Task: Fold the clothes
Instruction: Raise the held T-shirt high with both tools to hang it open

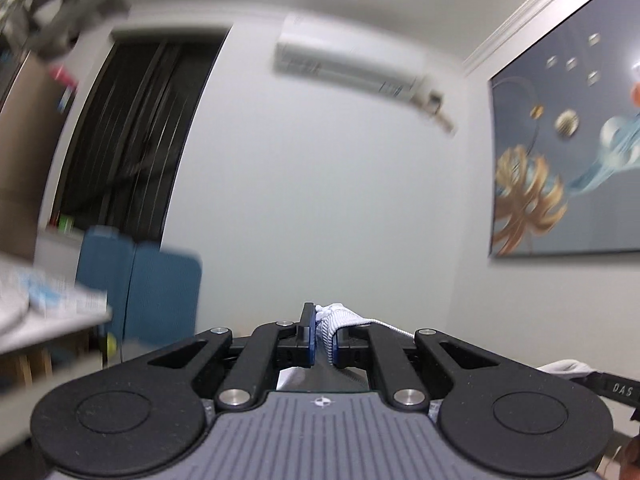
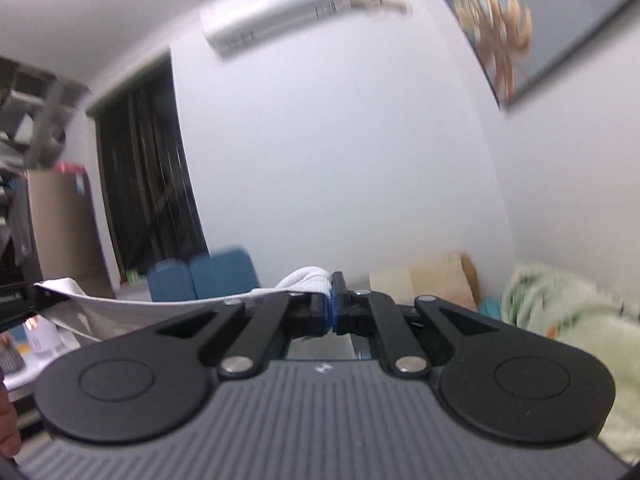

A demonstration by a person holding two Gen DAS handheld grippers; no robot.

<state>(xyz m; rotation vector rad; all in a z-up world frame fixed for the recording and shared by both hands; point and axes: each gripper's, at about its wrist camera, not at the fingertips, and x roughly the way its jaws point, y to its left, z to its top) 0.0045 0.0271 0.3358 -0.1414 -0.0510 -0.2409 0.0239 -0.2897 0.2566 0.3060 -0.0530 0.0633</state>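
- Left claw (image 1: 324, 338): blue pads pinching a bunched edge of a white ribbed garment (image 1: 338, 322); cloth fills the gap between the pads and trails off toward the right of its view.
- Right claw (image 2: 333, 312): pads pressed together on a bunched edge of the same white garment (image 2: 308, 278); from the pinch the cloth runs out leftward as a taut, slightly sagging sheet.
- Garment, position: held aloft between the two claws, both of which point up toward the wall and ceiling. Its lower part is hidden beneath the claw bodies, so whether it hangs free or touches any surface cannot be told.
- Surroundings: air conditioner (image 1: 352, 70) high on the wall, framed picture (image 1: 568, 152) to the right, dark curtain (image 1: 128, 136), blue chair (image 1: 152, 280), corner of a cluttered table (image 1: 48, 320) at left; pale green blanket (image 2: 572, 312) at the right wrist view's right edge.
- Step in hand, as judged: garment lifted and stretched by two points along one edge, which suits either spreading it out before a fold or carrying an edge across to make one. The pictures do not settle which.
- Next move calls for: both pinches kept firm, the span between them level and taut, and both claws travelling together so the cloth comes down without twisting.
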